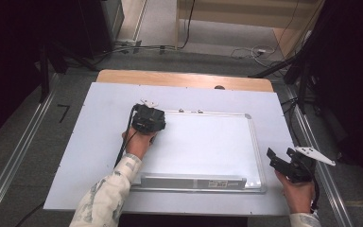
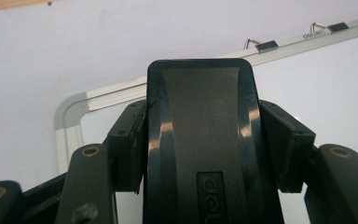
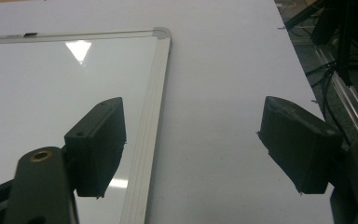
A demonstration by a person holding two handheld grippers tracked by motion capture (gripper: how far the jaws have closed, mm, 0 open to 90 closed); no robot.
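Left hand-held gripper (image 1: 147, 124) clamps whiteboard eraser (image 2: 200, 140) at whiteboard (image 1: 208, 142) top-left; right hand-held gripper (image 3: 193, 149) open, idle. I'd wipe next.

The table (image 1: 80, 156) carried a pale sheet over nearly all of its top, with a strip of bare wood (image 1: 184, 79) showing along its far edge. A whiteboard (image 1: 208, 142) lay flat on the sheet, right of the table's middle and near its front edge. The whiteboard's silver frame ran around it, two small clips sat on its far rail, and its pen tray (image 1: 189, 182) lay along the near side.
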